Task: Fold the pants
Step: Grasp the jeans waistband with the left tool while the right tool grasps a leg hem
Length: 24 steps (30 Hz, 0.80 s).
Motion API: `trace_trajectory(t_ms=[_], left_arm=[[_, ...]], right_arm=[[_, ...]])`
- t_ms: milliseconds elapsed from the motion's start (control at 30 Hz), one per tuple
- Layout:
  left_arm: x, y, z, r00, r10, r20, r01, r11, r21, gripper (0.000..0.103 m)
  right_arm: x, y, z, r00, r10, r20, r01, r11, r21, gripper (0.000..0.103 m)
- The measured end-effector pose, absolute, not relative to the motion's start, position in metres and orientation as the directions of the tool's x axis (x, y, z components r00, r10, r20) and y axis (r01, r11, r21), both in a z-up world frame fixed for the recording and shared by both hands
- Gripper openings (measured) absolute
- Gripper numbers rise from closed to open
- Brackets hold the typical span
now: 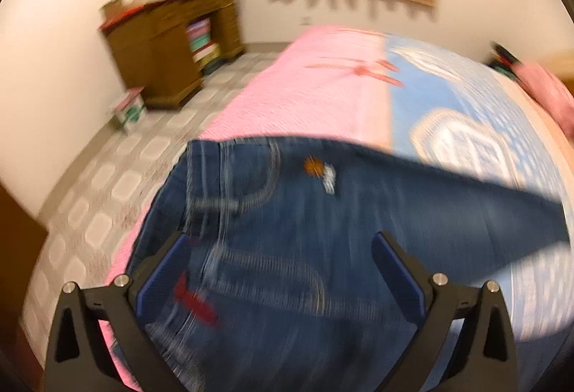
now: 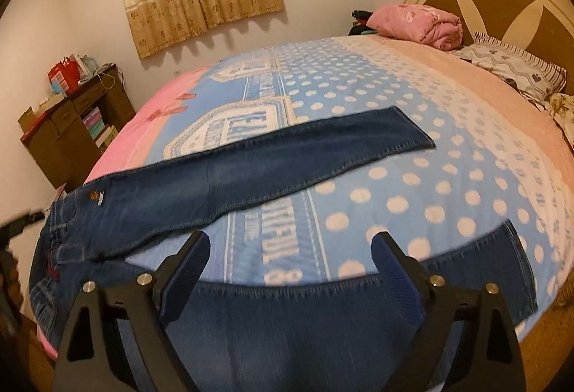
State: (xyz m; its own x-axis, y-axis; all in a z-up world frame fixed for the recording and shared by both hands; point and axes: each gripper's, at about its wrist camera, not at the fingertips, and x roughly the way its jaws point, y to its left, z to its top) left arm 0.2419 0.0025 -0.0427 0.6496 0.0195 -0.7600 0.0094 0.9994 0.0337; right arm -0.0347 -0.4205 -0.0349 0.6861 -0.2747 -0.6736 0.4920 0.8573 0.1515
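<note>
Dark blue jeans [image 2: 251, 169] lie spread flat on the bed [image 2: 412, 126]. One leg stretches toward the far right; the other leg's hem [image 2: 323, 306] lies near the bed's front edge. My right gripper [image 2: 290, 248] is open just above that near hem, holding nothing. In the blurred left wrist view the waist and pocket end of the jeans [image 1: 287, 230] fills the lower frame, with an orange patch [image 1: 313, 166]. My left gripper [image 1: 280, 248] is open above the waist, holding nothing.
The bed has a pink and blue dotted cover. A rolled pink blanket [image 2: 419, 24] and pillows [image 2: 516, 69] lie at the headboard. A brown cabinet [image 2: 71, 126] stands by the wall left of the bed, over tiled floor [image 1: 107, 176].
</note>
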Motion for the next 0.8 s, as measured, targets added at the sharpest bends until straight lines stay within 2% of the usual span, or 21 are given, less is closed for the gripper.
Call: trace_trajectory(t_ms=[133,200,267,333,467,667,733,800], left_arm=[[0.331,0.002,-0.059,0.529,0.076,-0.845,-0.230,0.971,-0.057,0.102],[0.359,0.003,-0.073,0.476,0.105,-0.873,-0.340,0.938,-0.073,0.098],[0.388,0.001,-0.089,0.424,0.158,-0.892,-0.460,0.886,-0.062,0.094],[0.408,-0.003,-0.103,0.365,0.256,-0.895,-0.566,0.824,0.005,0.094],[0.431,-0.014,-0.126,0.259,0.357,-0.897,-0.674,0.732,0.096,0.093],[0.442,-0.009,-0.163,0.151,0.357,-0.922,-0.774,0.623,0.114,0.093],[0.445,-0.013,-0.164,0.179,0.376,-0.909,-0.764,0.635,0.112,0.088],[0.442,-0.017,-0.161,0.234,0.356,-0.905,-0.742,0.667,0.070,0.067]], right_arm=[[-0.013,-0.416,-0.055,0.685,-0.234,-0.690,0.486,0.852,0.194,0.092],[-0.002,-0.413,-0.072,0.677,-0.188,-0.711,0.471,0.854,0.223,0.092],[0.002,-0.410,-0.082,0.674,-0.175,-0.718,0.465,0.855,0.229,0.092],[0.005,-0.408,-0.094,0.667,-0.163,-0.726,0.459,0.858,0.229,0.092],[0.009,-0.409,-0.111,0.647,-0.161,-0.745,0.454,0.867,0.207,0.092],[0.012,-0.427,-0.125,0.641,-0.138,-0.755,0.481,0.839,0.255,0.092],[0.013,-0.431,-0.130,0.641,-0.134,-0.756,0.486,0.833,0.265,0.092],[0.014,-0.433,-0.132,0.638,-0.133,-0.759,0.487,0.833,0.264,0.092]])
